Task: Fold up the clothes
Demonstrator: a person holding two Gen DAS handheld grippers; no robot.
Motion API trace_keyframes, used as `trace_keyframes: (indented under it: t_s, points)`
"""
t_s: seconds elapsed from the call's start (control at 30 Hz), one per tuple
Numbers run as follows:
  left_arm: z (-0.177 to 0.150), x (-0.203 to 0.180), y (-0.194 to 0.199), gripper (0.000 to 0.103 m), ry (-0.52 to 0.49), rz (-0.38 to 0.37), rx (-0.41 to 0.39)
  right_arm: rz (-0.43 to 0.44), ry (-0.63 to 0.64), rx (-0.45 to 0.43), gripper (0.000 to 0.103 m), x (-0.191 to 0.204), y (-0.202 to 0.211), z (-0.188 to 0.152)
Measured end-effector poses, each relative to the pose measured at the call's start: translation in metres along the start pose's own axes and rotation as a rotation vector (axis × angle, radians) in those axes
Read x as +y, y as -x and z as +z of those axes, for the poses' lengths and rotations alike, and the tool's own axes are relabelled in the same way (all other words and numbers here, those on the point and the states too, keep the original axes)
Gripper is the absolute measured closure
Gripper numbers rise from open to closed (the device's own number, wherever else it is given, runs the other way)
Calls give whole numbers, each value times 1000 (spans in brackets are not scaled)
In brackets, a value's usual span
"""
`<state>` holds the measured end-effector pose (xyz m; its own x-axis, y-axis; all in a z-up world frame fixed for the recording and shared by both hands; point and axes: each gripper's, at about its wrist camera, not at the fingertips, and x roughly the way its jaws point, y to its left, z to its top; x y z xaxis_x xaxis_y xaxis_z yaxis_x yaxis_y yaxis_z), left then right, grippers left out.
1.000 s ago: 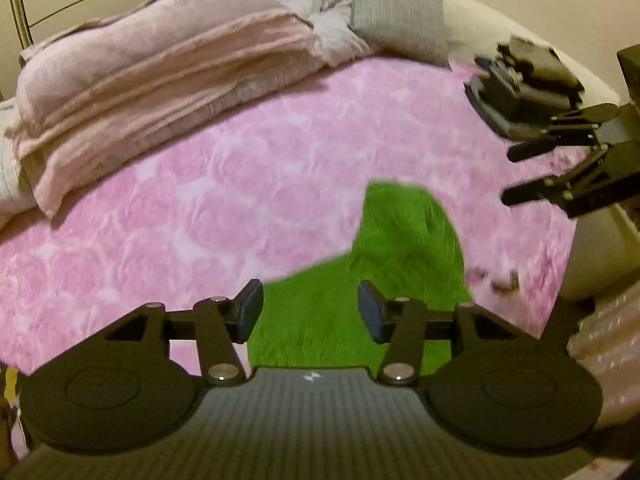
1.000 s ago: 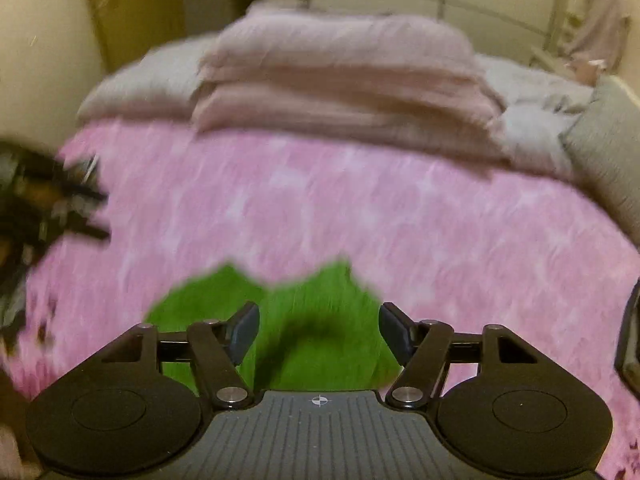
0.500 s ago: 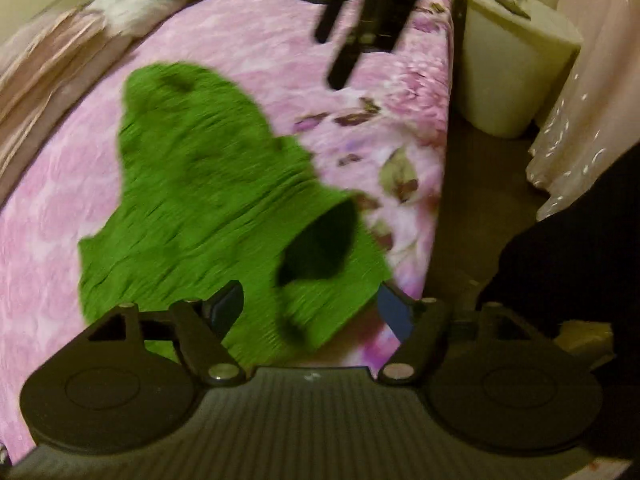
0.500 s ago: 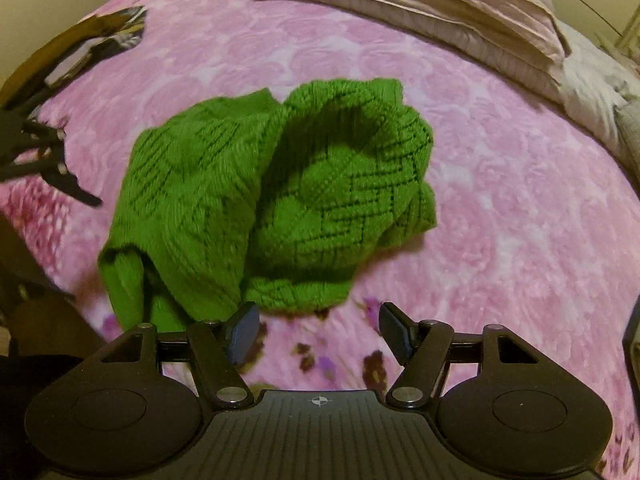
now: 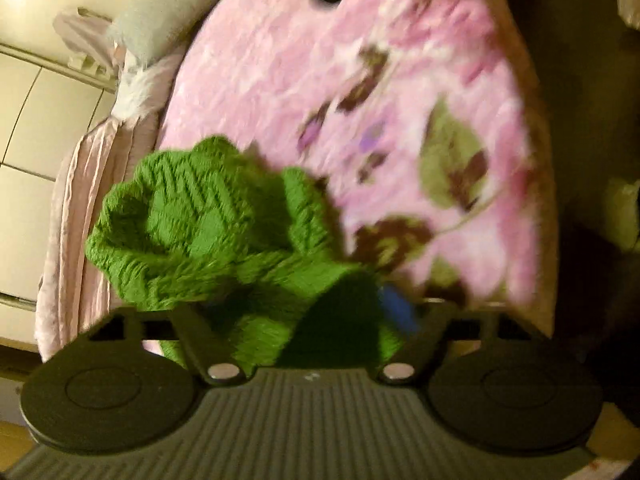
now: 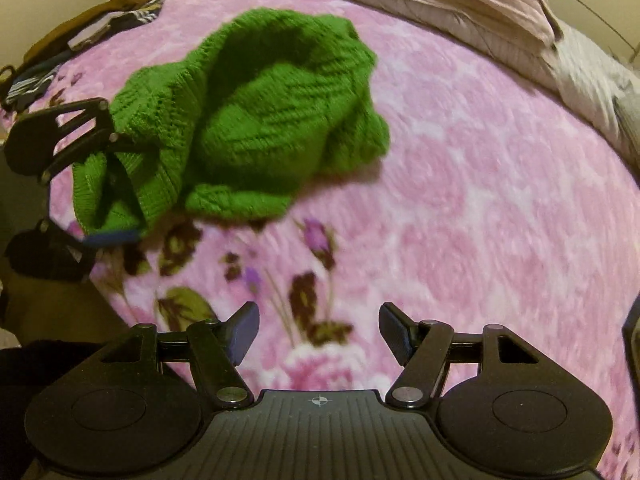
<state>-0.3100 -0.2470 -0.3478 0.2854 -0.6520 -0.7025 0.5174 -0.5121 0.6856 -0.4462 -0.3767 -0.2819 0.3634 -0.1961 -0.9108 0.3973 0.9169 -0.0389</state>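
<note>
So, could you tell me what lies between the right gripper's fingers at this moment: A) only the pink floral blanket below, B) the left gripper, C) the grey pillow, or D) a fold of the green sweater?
A: the right gripper is open over bare pink floral blanket, with the green sweater lying farther off.

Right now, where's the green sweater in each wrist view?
Left wrist: green sweater sits lower left of centre, its near edge between the left claw fingers, which straddle it.
Right wrist: green sweater lies upper left, well ahead of the open right claw; the left claw is at its left edge.
Shared landmark: the pink floral blanket under it.
</note>
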Motion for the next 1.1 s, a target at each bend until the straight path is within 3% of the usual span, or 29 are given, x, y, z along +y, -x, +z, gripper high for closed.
trace_keyframes:
  t_s: [0.03,0.1,0.23,0.37,0.5,0.63,0.73,0.8,0.83,0.9,1.03,1.1]
  points:
    - [-2,9,-6,83,21,-2,38,6,-11,-1,40,-2,1,-1]
    - [-6,35,-6,98,112,-40,68,10,-22,-15,40,-2,5,0]
    - [-21,93,17,100,326,-70,57,26,-20,-57,40,0,11,17]
    - [-55,165,43,100,660,-57,79,51,24,-110,40,6,7,48]
    - [-122,235,54,100,961,-6,123,84,87,-163,40,15,-9,85]
    - [-192,282,36,100,1155,-3,155,131,169,-182,39,40,-37,116]
    - [-228,295,18,99,1226,-83,160,177,283,-170,38,66,-58,125]
    - [-242,293,9,89,1244,-119,166,203,372,-148,38,86,-72,123]
    - [-249,287,8,83,1234,-131,174,209,413,-140,38,94,-79,120]
    - [-256,272,16,82,1206,-116,190,209,503,-125,38,112,-91,115]
    - [-265,233,41,75,1138,-104,214,135,733,-108,38,134,-111,87]
    - [-257,213,51,69,1104,-141,186,82,847,-117,38,141,-116,72]
